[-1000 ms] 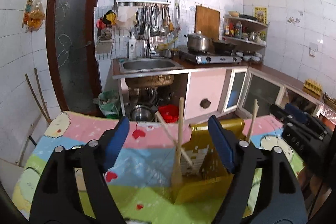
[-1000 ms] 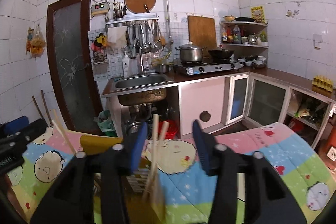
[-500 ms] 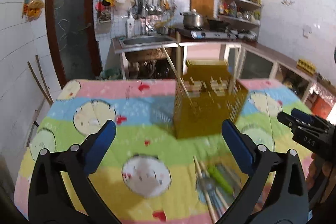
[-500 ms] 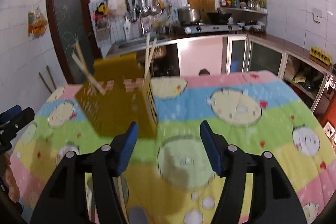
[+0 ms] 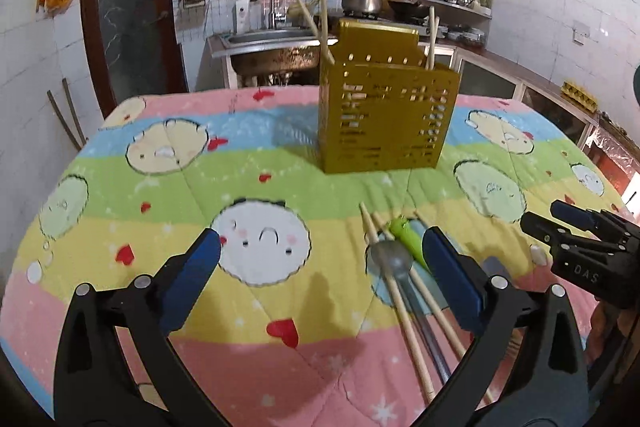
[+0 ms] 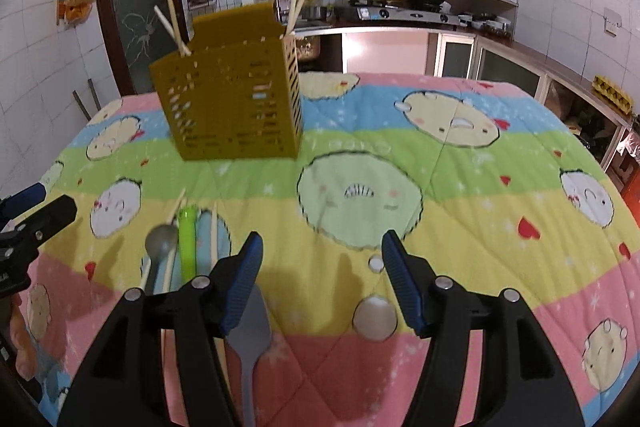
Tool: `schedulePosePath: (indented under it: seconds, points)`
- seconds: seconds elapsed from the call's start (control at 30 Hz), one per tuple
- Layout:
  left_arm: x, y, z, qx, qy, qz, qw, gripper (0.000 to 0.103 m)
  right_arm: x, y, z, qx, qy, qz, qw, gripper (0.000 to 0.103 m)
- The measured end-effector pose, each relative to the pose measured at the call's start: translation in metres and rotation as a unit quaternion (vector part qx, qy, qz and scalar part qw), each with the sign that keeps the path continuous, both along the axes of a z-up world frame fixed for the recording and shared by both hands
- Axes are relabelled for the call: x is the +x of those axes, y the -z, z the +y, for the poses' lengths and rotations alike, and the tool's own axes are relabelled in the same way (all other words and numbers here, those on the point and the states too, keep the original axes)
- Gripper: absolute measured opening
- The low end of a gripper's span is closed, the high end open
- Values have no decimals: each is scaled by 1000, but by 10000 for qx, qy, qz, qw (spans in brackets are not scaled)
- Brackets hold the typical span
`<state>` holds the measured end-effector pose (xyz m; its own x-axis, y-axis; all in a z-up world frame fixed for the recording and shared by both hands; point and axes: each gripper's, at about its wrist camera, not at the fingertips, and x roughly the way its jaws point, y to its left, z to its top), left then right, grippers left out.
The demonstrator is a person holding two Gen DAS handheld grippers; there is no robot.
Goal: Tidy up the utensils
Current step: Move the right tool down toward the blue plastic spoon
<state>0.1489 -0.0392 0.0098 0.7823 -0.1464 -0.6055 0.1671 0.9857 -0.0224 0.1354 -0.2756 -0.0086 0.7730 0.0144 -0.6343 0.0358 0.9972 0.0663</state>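
A yellow perforated utensil holder (image 5: 386,115) stands on the cartoon-print tablecloth (image 5: 168,195), with wooden chopsticks (image 5: 316,23) sticking out of it; it also shows in the right wrist view (image 6: 232,107). Loose utensils lie near the front: a metal spoon (image 5: 390,261), a green-handled utensil (image 5: 408,237) and chopsticks (image 5: 400,307). In the right wrist view they are the spoon (image 6: 160,243), the green handle (image 6: 187,243), chopsticks (image 6: 214,231) and a grey spatula (image 6: 248,331). My left gripper (image 5: 320,275) is open and empty above the cloth. My right gripper (image 6: 322,279) is open and empty.
The table's edges fall away on all sides. Behind it are a sink (image 5: 264,39), a stove with a pot (image 5: 362,1), cabinets (image 6: 460,55) and a dark door (image 5: 128,7). The right gripper shows at the right of the left wrist view (image 5: 580,247).
Both grippers have pulled back and up from the holder, which now stands farther away. The loose utensils at the front have come into view. Both stay open.
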Motion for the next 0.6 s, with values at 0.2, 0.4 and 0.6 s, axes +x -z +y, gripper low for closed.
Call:
schedulePosePath:
  seconds: [0.2, 0.4, 0.6]
  points:
    - [-4, 19, -4, 49, -5, 99, 9999, 98, -8, 15, 4, 81, -38, 149, 9998, 61]
    - [-2, 31, -12, 81, 22, 229, 9997, 98, -11, 23, 9, 68, -96, 258, 9996, 61]
    - [10, 45, -13, 48, -76, 512, 9986, 98, -7, 30, 12, -3, -132, 411, 9991, 61]
